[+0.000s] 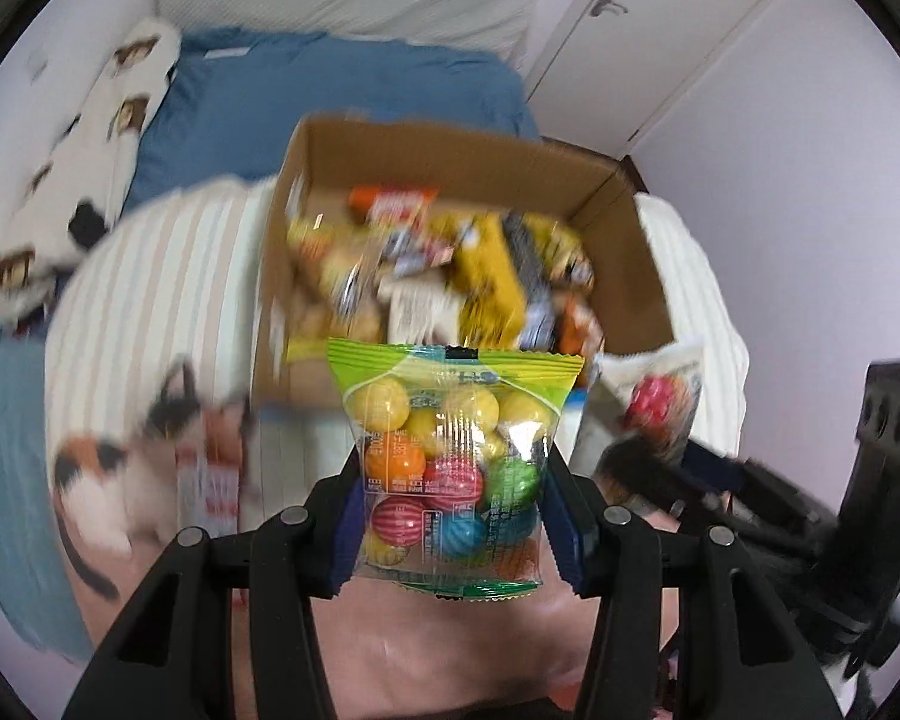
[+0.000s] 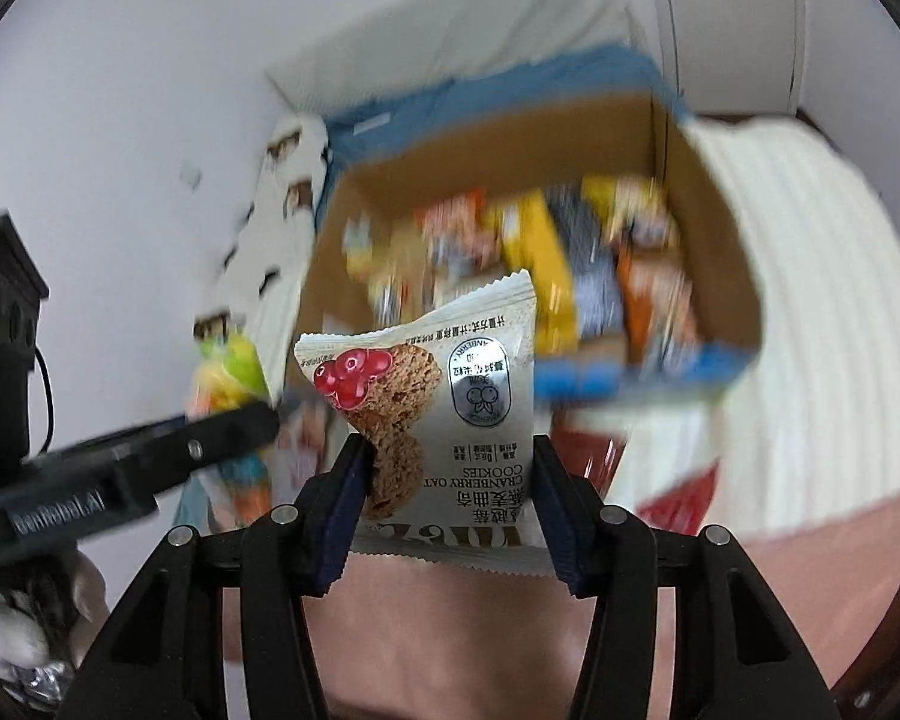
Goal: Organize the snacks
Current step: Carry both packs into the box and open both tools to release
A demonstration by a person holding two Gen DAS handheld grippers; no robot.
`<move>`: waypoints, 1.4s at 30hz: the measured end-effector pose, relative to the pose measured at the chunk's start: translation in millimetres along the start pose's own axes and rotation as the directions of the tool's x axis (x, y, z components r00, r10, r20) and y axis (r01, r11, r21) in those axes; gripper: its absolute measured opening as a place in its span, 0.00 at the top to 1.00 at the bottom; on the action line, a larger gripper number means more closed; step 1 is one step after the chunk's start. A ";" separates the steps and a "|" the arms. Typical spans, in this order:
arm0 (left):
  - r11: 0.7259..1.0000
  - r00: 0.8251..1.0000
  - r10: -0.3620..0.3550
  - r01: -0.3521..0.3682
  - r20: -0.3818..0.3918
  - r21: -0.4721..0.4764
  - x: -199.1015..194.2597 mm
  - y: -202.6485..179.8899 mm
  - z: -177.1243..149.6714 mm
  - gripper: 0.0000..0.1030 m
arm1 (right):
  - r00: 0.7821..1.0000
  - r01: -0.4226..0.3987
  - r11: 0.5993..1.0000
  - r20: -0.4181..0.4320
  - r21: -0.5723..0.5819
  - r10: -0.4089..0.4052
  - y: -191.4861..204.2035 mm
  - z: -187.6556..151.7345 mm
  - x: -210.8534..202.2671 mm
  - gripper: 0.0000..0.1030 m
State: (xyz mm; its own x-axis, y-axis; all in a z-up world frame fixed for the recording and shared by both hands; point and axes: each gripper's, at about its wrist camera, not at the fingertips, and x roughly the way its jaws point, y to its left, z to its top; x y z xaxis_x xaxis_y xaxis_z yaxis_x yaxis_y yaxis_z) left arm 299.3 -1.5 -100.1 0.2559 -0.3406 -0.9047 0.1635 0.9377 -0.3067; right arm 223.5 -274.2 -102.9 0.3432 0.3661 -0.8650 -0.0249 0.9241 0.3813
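My left gripper [image 1: 450, 468] is shut on a clear bag of coloured gumballs [image 1: 450, 450] with a green top, held up in front of an open cardboard box [image 1: 450, 162]. The box holds several snack packets [image 1: 450, 264]. My right gripper [image 2: 450, 462] is shut on a white cranberry oat cookie packet [image 2: 444, 396], held in front of the same box [image 2: 510, 138] with its snack packets [image 2: 540, 264]. The cookie packet also shows at the right of the left wrist view [image 1: 648, 402]. The gumball bag also shows at the left of the right wrist view [image 2: 228, 372].
The box sits on a bed with a striped cream blanket [image 1: 150, 288], a blue cover [image 1: 330, 84] and a cat-print pillow [image 1: 90, 150]. A snack packet [image 1: 210, 468] lies left of the box. Red packets [image 2: 630, 474] lie by its near side. A white door [image 1: 660, 30] stands behind.
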 end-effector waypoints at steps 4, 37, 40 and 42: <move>1.000 0.999 0.029 -0.028 -0.036 0.010 17.7 -2.5 44.0 0.53 | 0.999 0.038 0.999 0.023 0.020 -0.038 -9.7 55.8 9.8 0.46; 0.980 0.972 0.185 -0.194 -0.143 -0.052 93.6 30.6 58.6 0.14 | 0.961 0.230 0.973 -0.164 0.024 -0.223 -60.6 79.2 108.8 0.03; 0.980 0.977 0.187 -0.193 -0.105 -0.054 79.9 25.3 52.7 0.14 | 0.959 0.254 0.967 -0.131 0.002 -0.252 -55.7 76.1 96.7 0.03; 0.980 0.980 0.188 -0.192 -0.066 -0.062 67.7 21.1 47.6 0.14 | 0.961 0.257 0.966 -0.105 -0.013 -0.256 -50.3 73.4 87.7 0.03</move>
State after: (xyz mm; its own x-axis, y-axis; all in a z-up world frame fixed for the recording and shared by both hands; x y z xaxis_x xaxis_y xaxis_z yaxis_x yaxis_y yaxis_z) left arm 365.4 -8.1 -153.8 0.2190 -0.1534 -0.9636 0.0521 0.9880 -0.1454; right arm 323.8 -296.6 -174.0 0.2379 0.1263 -0.9631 0.0520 0.9884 0.1424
